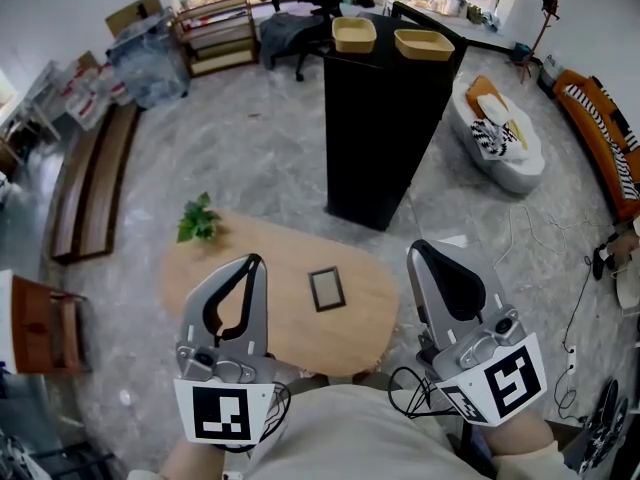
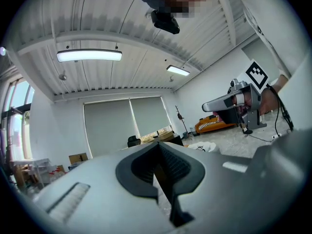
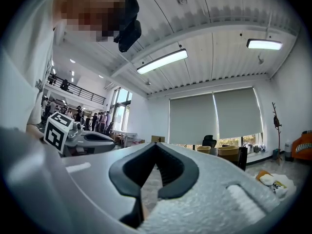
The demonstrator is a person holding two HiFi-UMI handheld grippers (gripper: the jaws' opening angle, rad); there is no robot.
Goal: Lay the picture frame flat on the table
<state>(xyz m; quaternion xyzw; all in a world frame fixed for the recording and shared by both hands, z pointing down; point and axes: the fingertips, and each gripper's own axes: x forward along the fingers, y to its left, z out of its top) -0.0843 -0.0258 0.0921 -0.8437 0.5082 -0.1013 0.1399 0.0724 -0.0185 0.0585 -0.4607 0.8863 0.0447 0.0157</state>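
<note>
In the head view a small dark picture frame (image 1: pixel 327 289) lies flat on the oval wooden table (image 1: pixel 285 318), right of its middle. My left gripper (image 1: pixel 256 261) is held over the table's near left part, its jaws shut and empty. My right gripper (image 1: pixel 417 248) hovers just off the table's right end, also shut with nothing in it. Both point level, away from my body. The left gripper view shows its own closed jaws (image 2: pixel 157 145) and the other gripper beyond. In the right gripper view the jaws (image 3: pixel 156 145) meet at the tips. Neither gripper view shows the frame.
A small green plant (image 1: pixel 199 220) stands at the table's far left edge. Behind the table rises a tall black cabinet (image 1: pixel 385 128) with two yellow bowls (image 1: pixel 354 35) on top. A white beanbag (image 1: pixel 500 133) lies at the right, a wooden bench (image 1: pixel 95 178) at the left.
</note>
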